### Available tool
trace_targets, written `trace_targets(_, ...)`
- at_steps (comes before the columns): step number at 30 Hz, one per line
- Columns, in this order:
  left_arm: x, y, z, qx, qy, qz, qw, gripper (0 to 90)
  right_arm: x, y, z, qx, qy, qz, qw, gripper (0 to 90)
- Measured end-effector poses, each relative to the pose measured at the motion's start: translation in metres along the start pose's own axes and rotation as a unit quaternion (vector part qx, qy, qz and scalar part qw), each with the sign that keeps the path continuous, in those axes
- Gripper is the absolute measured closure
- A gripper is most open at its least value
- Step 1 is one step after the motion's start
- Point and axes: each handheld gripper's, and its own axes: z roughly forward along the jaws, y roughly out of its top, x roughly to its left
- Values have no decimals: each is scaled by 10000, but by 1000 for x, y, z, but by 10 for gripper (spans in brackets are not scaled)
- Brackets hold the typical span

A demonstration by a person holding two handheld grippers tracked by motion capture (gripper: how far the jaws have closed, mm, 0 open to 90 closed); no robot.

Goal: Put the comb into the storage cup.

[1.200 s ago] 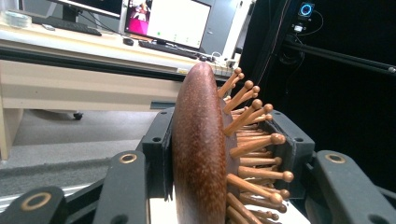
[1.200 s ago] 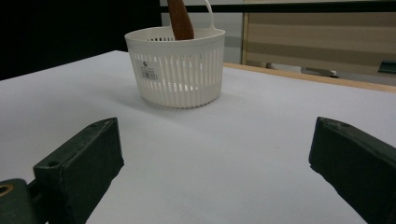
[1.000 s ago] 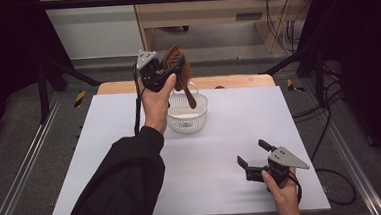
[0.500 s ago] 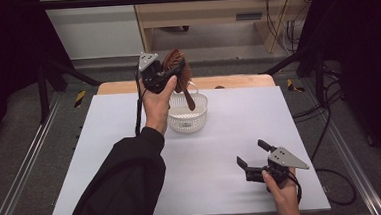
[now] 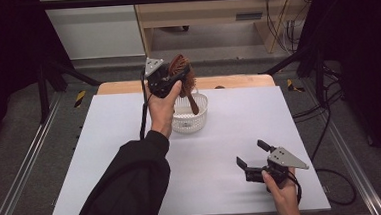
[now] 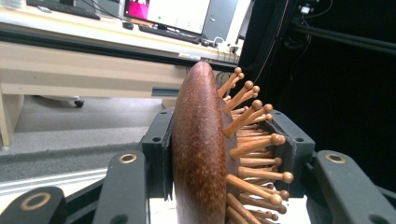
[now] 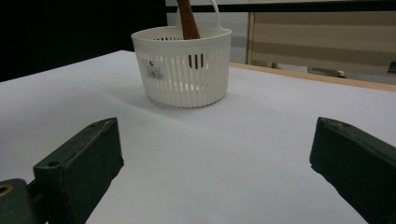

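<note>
Clamping the head of a wooden hairbrush (image 5: pixel 182 70), the left gripper (image 5: pixel 169 78) hangs above the far rim of the white basket (image 5: pixel 189 118). The brush's long axis runs steeply, head up and handle down, tilted slightly so the handle tip dips inside the basket. In the left gripper view one pad presses the smooth rounded back of the brush and the other meets the wooden pins (image 6: pixel 252 140), which point to the right there. The right gripper (image 5: pixel 254 159) rests low over the near right part of the white table (image 5: pixel 105 142), well apart from the basket, its jaws spread wide with nothing between them.
</note>
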Motion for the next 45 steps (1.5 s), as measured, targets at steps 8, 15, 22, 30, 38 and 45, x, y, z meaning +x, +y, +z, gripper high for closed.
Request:
trace_targets(8, -4, -13, 6, 53, -14, -60, 10000, 491, 0, 0, 0, 1, 11, 1, 10000, 26)
trace_targets(15, -6, -19, 11, 79, -42, -77, 9999, 491, 0, 0, 0, 5, 23, 15, 10000, 26)
trace_targets(22, -5, -22, 14, 80, -37, -115, 9999, 491, 0, 0, 0, 6, 19, 22, 10000, 25)
trace_targets(30, -5, -25, 17, 90, -12, -162, 9998, 490, 0, -1, 1, 54, -18, -10, 10000, 27)
trace_targets(38, -5, -29, 19, 131, -43, -150, 9998, 489, 0, -1, 1, 55, -4, -6, 10000, 27)
trace_targets(45, -5, -30, 19, 107, -34, -138, 9998, 489, 0, -1, 2, 73, 0, -3, 10000, 27)
